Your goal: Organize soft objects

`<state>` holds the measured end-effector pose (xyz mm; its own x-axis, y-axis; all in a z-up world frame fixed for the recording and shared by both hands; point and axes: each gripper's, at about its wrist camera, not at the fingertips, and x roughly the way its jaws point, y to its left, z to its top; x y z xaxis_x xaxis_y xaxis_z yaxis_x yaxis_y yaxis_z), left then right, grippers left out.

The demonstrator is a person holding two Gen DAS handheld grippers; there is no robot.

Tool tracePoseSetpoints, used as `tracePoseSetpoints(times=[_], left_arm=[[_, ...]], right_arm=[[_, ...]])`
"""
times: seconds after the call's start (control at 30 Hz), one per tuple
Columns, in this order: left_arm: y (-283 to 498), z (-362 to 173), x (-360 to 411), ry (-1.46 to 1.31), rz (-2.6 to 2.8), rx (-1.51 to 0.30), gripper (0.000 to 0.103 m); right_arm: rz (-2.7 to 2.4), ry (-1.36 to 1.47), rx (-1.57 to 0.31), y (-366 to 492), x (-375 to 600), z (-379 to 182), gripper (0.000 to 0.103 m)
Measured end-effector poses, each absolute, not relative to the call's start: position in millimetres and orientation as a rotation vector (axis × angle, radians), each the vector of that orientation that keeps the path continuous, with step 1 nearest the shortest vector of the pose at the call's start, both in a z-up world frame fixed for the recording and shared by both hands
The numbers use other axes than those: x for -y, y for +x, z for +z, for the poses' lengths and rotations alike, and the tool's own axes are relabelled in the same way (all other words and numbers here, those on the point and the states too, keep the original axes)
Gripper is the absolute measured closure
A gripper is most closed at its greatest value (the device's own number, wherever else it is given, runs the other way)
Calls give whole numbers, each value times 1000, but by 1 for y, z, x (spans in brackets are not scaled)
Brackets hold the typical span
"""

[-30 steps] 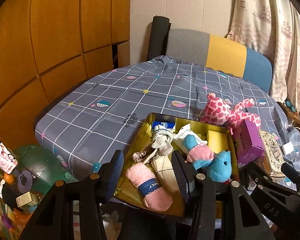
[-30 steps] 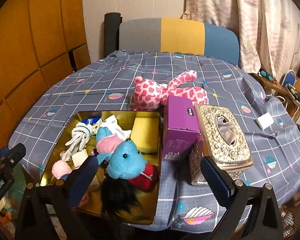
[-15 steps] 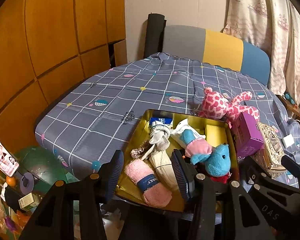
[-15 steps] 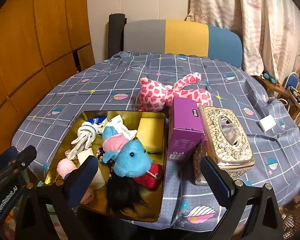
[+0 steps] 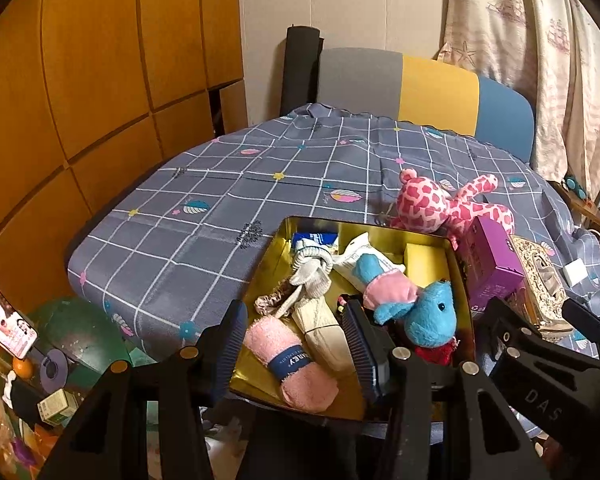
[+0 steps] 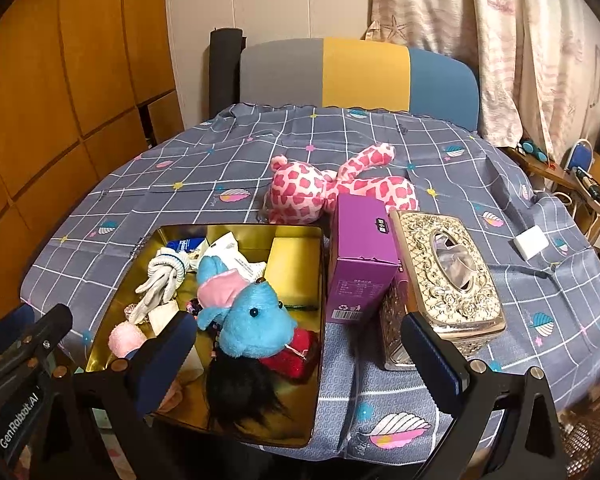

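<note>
Your left gripper (image 5: 296, 344) sits at the bottom of its frame, jaws parted, gripping nothing; a rolled pink sock (image 5: 290, 360) and a cream sock (image 5: 320, 328) show in the gap below, untouched. Your right gripper (image 6: 300, 354) is spread wide at the bottom of its view, also empty, framing the near end of the gold tin (image 6: 318, 360).

The tin lies low and centre in both views, on the grey checked tablecloth (image 6: 440, 168). Inside it lie a blue plush toy (image 6: 252, 324) with a pink cap, a knotted white glove (image 6: 160, 280) towards the tin's left side, a yellow sponge (image 6: 296, 264) at the far right corner, a red item (image 6: 296, 356) and a tuft of black hair (image 6: 240, 392) at the near edge.

The pink spotted plush (image 6: 324, 188) lies outside the tin, on the cloth just beyond its far edge, in mid-frame. Right of the tin stand a purple box (image 6: 360, 256) and, touching it, an ornate gold tissue box (image 6: 448, 276).
</note>
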<state>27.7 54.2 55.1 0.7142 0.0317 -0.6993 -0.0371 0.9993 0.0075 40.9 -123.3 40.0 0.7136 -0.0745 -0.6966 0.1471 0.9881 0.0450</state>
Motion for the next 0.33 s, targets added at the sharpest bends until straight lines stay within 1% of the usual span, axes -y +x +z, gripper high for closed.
tracePoseSetpoints(times=[0.17,0.33], left_arm=[[27,53,-50,-12,33,-777,53],[26,54,-49,-15,52,-737,53]], right_arm=[[-125,104,-771,42,126,40,0],[-123,110,-773,43,130,38,0]])
